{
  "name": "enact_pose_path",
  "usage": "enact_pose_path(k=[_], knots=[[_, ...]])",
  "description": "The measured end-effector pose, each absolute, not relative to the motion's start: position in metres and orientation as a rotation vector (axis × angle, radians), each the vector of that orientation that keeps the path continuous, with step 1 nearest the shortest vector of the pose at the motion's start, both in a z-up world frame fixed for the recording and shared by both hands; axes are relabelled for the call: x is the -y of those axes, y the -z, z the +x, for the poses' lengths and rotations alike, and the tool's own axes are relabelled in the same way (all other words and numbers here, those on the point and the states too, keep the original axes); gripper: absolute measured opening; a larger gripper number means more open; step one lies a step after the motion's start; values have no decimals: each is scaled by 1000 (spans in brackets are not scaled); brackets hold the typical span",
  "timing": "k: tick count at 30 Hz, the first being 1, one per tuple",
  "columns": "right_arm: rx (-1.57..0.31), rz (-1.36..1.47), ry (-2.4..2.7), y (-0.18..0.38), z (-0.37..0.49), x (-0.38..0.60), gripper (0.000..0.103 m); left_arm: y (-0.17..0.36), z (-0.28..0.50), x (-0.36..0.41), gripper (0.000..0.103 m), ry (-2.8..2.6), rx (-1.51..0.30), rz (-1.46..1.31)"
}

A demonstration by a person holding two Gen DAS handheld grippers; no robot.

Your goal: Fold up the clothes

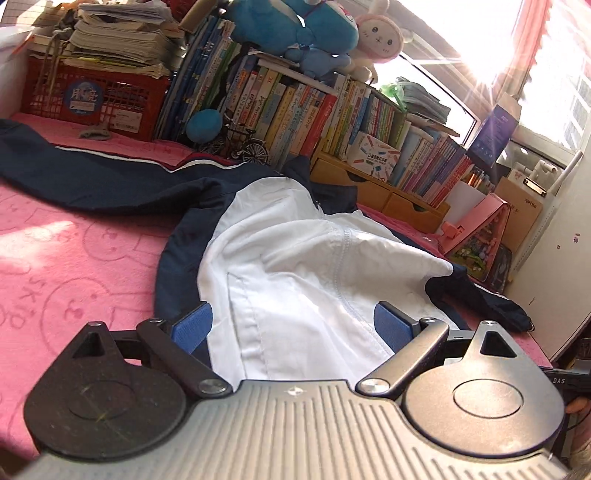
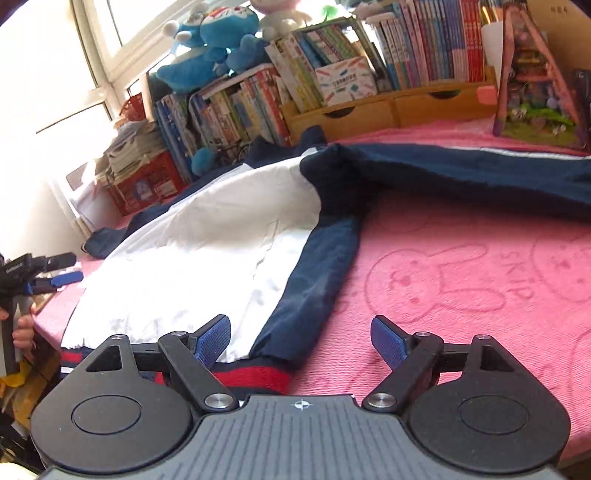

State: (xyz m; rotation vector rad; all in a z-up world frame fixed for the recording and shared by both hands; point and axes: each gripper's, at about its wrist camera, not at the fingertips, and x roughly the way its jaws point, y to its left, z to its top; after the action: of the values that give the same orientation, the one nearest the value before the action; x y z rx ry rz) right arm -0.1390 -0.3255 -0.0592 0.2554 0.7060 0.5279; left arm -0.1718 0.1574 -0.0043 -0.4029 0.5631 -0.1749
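Note:
A navy and white jacket [image 1: 295, 251] lies spread on the pink bed cover [image 1: 74, 258], white lining up, one navy sleeve [image 1: 92, 177] stretched to the left. My left gripper [image 1: 291, 325] is open, its blue pads either side of the white fabric at the near edge. In the right wrist view the jacket [image 2: 207, 243] lies left of centre, its red-striped hem [image 2: 255, 380] at the near edge. My right gripper [image 2: 301, 339] is open over the hem's corner and the pink cover [image 2: 461, 277]. The left gripper [image 2: 55, 278] shows at the far left, open.
Rows of books [image 1: 314, 110], a red crate [image 1: 92, 96] with stacked papers, blue and pink plush toys [image 1: 295, 29], a wooden drawer unit [image 1: 376, 192] and a pink toy house [image 1: 480, 232] line the far side of the bed. A wall stands at the right.

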Motion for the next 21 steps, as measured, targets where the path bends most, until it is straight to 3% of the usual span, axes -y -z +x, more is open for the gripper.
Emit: enact_pose_path(k=[2, 4, 8, 14, 15, 16, 17, 18, 19, 20, 21], knots=[[-721, 310, -549, 61, -134, 322, 80, 9, -188, -164, 96, 145, -586, -428], [-733, 354, -570, 61, -131, 318, 69, 16, -197, -165, 96, 118, -610, -437], [-751, 365, -596, 62, -132, 305, 59, 34, -201, -165, 96, 111, -637, -490], [-747, 387, -660, 54, -139, 301, 59, 46, -196, -154, 95, 117, -602, -471], [-750, 360, -636, 53, -138, 298, 59, 46, -195, -153, 88, 116, -594, -467], [-761, 310, -578, 55, -137, 293, 59, 47, -194, -153, 70, 103, -591, -464], [-766, 276, -533, 57, -136, 288, 51, 48, -192, -153, 46, 77, -593, -463], [-761, 256, -508, 58, -137, 285, 46, 48, -190, -154, 32, 56, -599, -470], [-764, 262, -496, 58, -138, 283, 33, 48, -189, -157, 9, 42, -609, -486], [-776, 292, -496, 56, -139, 283, 16, 45, -191, -160, 7, 46, -606, -494], [-783, 315, -506, 53, -144, 284, 15, 38, -197, -161, 6, 71, -590, -494]])
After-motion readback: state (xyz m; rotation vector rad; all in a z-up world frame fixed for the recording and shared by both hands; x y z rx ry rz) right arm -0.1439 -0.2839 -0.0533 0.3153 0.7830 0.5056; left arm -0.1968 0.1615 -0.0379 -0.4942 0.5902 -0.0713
